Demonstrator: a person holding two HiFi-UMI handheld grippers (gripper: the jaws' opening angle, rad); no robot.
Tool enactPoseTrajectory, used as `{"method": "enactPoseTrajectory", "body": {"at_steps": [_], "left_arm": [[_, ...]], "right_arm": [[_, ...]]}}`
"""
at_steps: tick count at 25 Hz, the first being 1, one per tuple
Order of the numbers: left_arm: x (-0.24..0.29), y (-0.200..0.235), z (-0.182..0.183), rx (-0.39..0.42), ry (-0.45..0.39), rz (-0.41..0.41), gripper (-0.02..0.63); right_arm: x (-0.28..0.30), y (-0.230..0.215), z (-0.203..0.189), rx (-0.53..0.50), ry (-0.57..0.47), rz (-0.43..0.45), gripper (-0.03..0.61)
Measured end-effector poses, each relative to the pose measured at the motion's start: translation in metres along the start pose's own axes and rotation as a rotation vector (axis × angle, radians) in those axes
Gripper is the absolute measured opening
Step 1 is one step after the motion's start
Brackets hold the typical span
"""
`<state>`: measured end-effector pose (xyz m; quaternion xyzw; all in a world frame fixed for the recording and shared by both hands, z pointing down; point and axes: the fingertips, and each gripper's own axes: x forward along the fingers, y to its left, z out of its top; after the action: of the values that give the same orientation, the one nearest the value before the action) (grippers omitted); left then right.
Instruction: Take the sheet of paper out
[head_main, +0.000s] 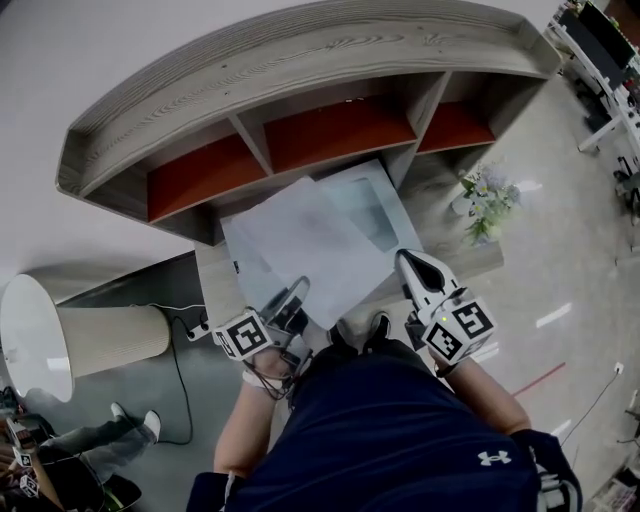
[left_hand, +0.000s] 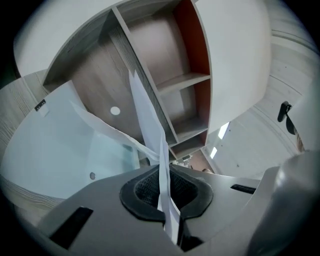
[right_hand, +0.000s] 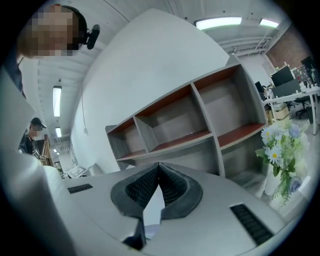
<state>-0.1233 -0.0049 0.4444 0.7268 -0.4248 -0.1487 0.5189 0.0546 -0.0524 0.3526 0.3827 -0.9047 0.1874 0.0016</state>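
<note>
One sheet of paper (head_main: 310, 245) points toward shelf (head_main: 300, 70), left fingers (left_hand: 141, 192) pinching; right fingers (right_hand: 177, 187) closed.

Up top, a grey wood-grain shelf unit (head_main: 300, 60) stands against a plain white wall (head_main: 80, 60), its 3 open compartments lined in red-orange. It sits on a matching grey desk top (head_main: 455, 262), and at the right end there's a vase of pale flowers (head_main: 487, 203). Down left, a lamp with a cream drum shade (head_main: 95, 340), and just beside it a power strip (head_main: 197, 328) with a black cable (head_main: 180, 385) trailing over the glossy grey floor (head_main: 560, 260). A red line (head_main: 540, 380) marks that floor at the right. Far right, white desks with monitors (head_main: 600, 45). In the right gripper view, long ceiling lights (right_hand: 218, 22) glow overhead, and a bystander in a cap (right_hand: 32, 135) stands far left.
</note>
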Motion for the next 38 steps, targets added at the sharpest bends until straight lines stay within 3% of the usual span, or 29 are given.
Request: {"method": "enactPoseTrajectory", "body": {"at_steps": [5, 11, 38], "left_arm": [[0.003, -0.026, 0.001, 0.048, 0.014, -0.090, 0.018], [0.007, -0.039, -0.004, 0.072, 0.041, -0.128, 0.018], [0.010, -0.030, -0.017, 0.055, 0.045, -0.110, 0.018]], "right_arm": [[-0.002, 0.005, 0.031, -0.047, -0.062, 0.008, 0.005], [0.000, 0.003, 0.041, -0.078, -0.067, 0.010, 0.005], [-0.010, 0.005, 0.040, -0.087, -0.086, -0.004, 0.005]]}}
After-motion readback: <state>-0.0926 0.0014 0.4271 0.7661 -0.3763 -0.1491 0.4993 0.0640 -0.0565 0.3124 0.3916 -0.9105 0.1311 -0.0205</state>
